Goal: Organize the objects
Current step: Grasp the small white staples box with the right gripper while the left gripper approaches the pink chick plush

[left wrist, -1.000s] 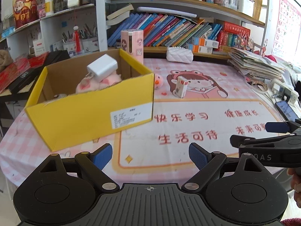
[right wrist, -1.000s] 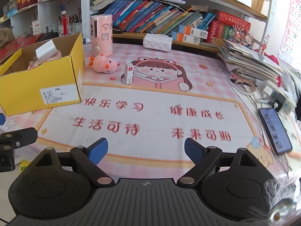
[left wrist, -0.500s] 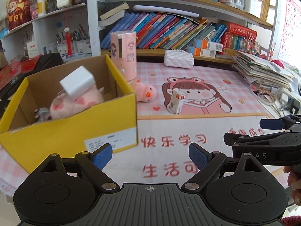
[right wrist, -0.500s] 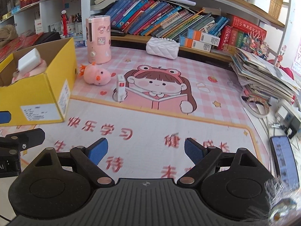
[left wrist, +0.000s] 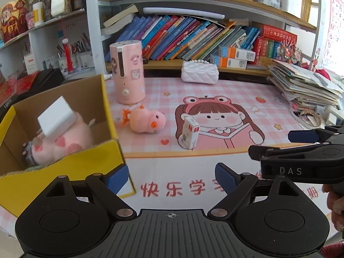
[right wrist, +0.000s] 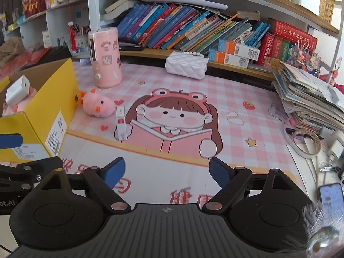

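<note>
A pink checked cartoon-printed desk mat (right wrist: 247, 90) is lying under everything; a yellow cardboard box (left wrist: 71, 172) is sitting at its left edge, holding a pink spotted plush (left wrist: 62, 144) with a white charger block (left wrist: 57, 118) resting on top; a pink cylindrical humidifier (left wrist: 128, 73) is standing behind the box; a pink plush chick (left wrist: 148, 121) is lying just beside the box's far corner; a small white-and-red carton (left wrist: 190, 134) is standing upright near it; the left gripper (left wrist: 172, 177) and right gripper (right wrist: 166, 171) are hovering wide and empty, their jaws just having been narrowing slightly.
</note>
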A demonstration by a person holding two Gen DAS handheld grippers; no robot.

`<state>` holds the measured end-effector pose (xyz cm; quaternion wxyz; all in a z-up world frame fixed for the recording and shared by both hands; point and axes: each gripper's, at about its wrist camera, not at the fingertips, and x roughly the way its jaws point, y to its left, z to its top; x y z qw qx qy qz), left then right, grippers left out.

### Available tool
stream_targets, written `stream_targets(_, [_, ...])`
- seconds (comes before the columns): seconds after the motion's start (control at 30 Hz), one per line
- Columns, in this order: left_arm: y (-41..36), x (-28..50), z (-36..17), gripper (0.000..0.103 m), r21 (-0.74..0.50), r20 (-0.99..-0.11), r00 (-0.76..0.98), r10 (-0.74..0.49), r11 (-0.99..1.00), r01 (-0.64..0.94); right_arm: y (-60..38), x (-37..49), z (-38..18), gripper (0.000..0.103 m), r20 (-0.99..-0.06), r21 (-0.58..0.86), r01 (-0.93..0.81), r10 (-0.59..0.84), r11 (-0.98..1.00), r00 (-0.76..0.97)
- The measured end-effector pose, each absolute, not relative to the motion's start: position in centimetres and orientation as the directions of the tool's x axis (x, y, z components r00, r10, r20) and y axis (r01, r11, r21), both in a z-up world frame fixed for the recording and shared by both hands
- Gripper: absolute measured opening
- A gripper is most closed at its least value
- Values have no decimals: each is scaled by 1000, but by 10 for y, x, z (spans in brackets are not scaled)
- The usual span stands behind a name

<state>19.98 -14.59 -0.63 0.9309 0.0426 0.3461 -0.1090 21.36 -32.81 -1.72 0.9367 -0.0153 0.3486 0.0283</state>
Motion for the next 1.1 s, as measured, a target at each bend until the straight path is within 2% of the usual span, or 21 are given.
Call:
stream_targets(0.1, [-154, 206, -7, 87, 18, -653, 742, -155, 975, 219, -336, 221, -16, 72, -643, 17, -70, 65, 997, 763])
stream_targets(0.2, [-163, 216, -9, 74, 34, -663, 736, -138, 976, 214, -344, 229, -15, 63, -634, 45, -76, 88, 996, 768])
stream_targets(0.27, [-168, 222, -11, 61, 43, -668, 733, -129, 976, 212, -347, 235, -14, 61, -632, 61, -82, 102, 995, 768])
stream_targets(0.43, [-177, 237, -13, 42, 75, -672, 734, -99, 977, 201, -352, 254, -10, 46, -623, 102, -110, 150, 989, 768])
stream_targets(0.5, [-178, 241, -15, 42, 87, -677, 732, -84, 977, 193, -351, 264, -8, 43, -624, 132, -138, 190, 982, 758])
stream_targets(0.7, [-179, 249, -22, 42, 114, -695, 717, -45, 979, 172, -321, 297, -10, 42, -645, 149, -313, 332, 938, 688])
stream_targets(0.97, [-180, 251, -24, 42, 152, -706, 708, -9, 975, 164, -293, 338, -38, 37, -715, 147, -365, 354, 919, 604])
stream_targets(1.07, [-182, 252, -23, 42, 155, -700, 714, -3, 975, 156, -293, 349, -48, 25, -728, 163, -360, 359, 918, 584])
stream_targets(1.1, [-183, 253, -22, 42, 155, -697, 717, -3, 976, 154, -294, 352, -51, 15, -731, 173, -359, 364, 917, 578])
